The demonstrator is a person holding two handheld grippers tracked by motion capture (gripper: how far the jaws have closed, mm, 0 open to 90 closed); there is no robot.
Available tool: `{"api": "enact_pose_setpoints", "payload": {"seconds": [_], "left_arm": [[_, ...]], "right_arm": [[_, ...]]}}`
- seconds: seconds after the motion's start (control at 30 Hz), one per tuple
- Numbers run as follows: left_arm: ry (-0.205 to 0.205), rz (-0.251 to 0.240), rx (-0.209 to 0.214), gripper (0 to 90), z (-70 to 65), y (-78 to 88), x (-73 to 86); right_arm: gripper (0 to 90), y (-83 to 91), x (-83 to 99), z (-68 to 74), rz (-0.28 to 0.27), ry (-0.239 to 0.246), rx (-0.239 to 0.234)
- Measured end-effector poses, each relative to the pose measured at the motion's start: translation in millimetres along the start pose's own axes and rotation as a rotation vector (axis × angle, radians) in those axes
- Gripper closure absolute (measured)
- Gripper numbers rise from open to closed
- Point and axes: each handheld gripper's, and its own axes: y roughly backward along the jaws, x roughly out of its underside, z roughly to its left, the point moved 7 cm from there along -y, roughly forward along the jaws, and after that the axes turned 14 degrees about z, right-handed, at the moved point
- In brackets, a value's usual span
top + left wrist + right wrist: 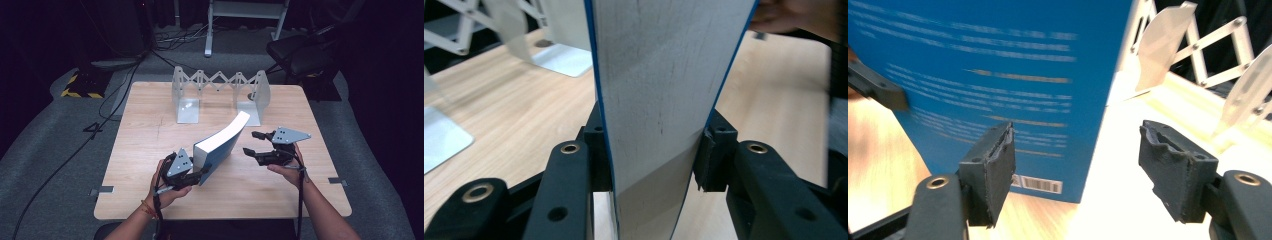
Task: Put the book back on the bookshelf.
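Book (220,145) edge in left tool (192,176)

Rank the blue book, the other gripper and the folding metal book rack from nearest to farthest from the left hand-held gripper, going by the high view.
From the left hand-held gripper:
1. Blue book, clamped in it.
2. Right hand-held gripper, across the book.
3. Folding metal book rack, at the table's far edge.

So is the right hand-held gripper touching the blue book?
Apart. In the high view the right hand-held gripper sits beside the blue book, bare table between them.
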Motion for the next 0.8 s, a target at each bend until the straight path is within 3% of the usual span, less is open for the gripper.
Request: {"api": "enact_pose_setpoints", "payload": {"seconds": [0.07, 0.27, 0.47, 0.6, 0.67, 0.8], "left_arm": [[-0.004, 0.004, 0.009, 59.5, -0.8, 2.0, 1.5], [-0.005, 0.0, 0.099, 59.5, 4.1, 20.0, 16.2], [-0.027, -0.001, 0.14, 59.5, 10.2, 23.5, 19.1], [-0.036, -0.006, 0.154, 59.4, 13.8, 23.4, 19.4], [-0.045, -0.005, 0.151, 59.4, 15.1, 23.7, 19.8], [-0.076, 0.008, 0.122, 59.2, 15.8, 24.7, 20.2]], "right_arm": [[31.2, -1.0, 1.6, -0.2, 0.012, 0.006, -0.006], [30.2, -13.7, -4.3, 9.9, 0.026, 0.062, -0.055], [31.5, -25.2, -18.4, 17.7, 0.021, 0.103, -0.128], [30.8, -33.6, -19.6, 19.3, 0.041, 0.126, -0.171], [31.1, -37.1, -20.1, 18.7, 0.034, 0.113, -0.207], [32.0, -45.6, -19.9, 23.2, 0.052, 0.141, -0.267]]}}
